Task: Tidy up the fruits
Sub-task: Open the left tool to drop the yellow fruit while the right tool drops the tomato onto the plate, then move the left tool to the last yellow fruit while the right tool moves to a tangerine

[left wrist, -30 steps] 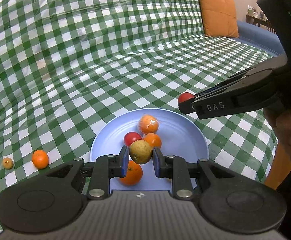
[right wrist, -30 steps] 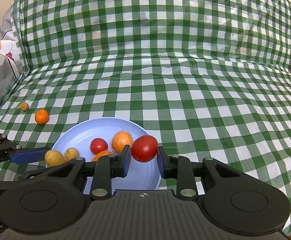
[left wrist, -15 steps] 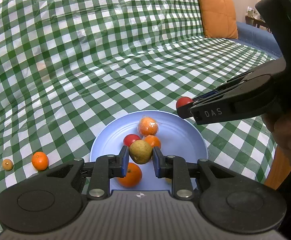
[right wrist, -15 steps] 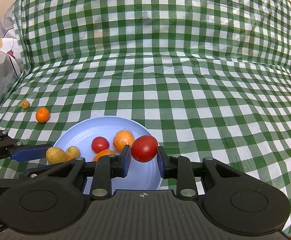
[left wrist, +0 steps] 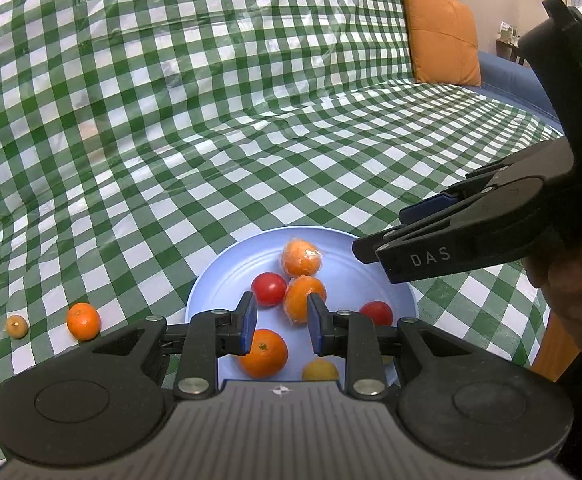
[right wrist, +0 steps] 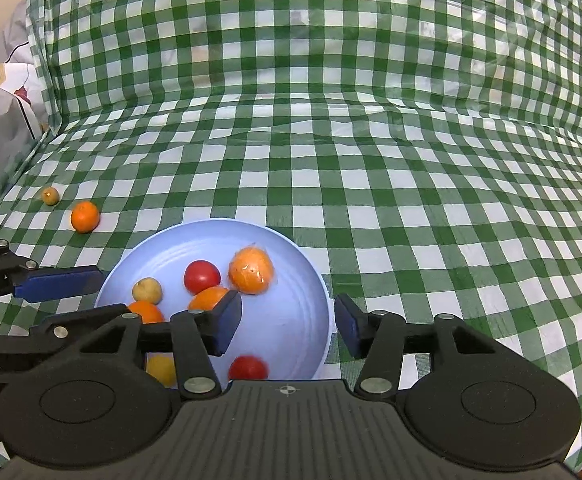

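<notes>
Your right tongs (right wrist: 287,322) dropped the tomato (right wrist: 247,367) onto the plate (right wrist: 291,256) and are spreading, empty; your left tongs (left wrist: 281,322) dropped their pear and gape, opening.

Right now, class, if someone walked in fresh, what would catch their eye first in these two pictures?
First, the pale blue plate on the green-checked cloth, holding oranges and two red tomatoes. Next, both tongs poised over it: the right tongs are opening with nothing between them, a tomato lying just below. Left of the plate, a lone orange and a small brownish fruit sit on the cloth.
</notes>
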`<state>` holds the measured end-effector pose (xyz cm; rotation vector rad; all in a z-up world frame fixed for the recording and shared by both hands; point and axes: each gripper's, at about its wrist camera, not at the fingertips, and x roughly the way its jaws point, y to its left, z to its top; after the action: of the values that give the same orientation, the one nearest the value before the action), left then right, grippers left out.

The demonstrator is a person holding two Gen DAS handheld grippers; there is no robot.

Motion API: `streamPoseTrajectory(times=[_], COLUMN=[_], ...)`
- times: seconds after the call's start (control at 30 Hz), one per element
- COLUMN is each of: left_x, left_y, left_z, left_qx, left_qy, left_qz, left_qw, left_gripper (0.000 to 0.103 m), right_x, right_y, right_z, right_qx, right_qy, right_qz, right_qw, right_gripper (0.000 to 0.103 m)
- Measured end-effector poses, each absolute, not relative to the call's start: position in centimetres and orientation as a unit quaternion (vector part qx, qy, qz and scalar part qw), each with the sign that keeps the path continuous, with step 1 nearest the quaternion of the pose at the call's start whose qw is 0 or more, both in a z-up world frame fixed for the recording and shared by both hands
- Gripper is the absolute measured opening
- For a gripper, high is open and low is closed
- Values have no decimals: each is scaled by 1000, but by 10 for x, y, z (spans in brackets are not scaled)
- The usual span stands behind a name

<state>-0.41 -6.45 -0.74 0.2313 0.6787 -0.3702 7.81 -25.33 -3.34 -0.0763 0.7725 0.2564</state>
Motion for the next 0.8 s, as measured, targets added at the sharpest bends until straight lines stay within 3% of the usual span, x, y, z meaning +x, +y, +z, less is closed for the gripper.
streamPoseTrajectory(times=[0.8], left_x=[1], left_y=[-37], left_z=[1], left_qx=[95], left_qy=[330], left_qz=[-147], left_qw=[927], left_gripper=[30], right_x=[84], right_y=[-242], right_z=[-29], right_qx=[-42], right_qy=[364], right_qz=[115], right_qw=[923], right_gripper=[55])
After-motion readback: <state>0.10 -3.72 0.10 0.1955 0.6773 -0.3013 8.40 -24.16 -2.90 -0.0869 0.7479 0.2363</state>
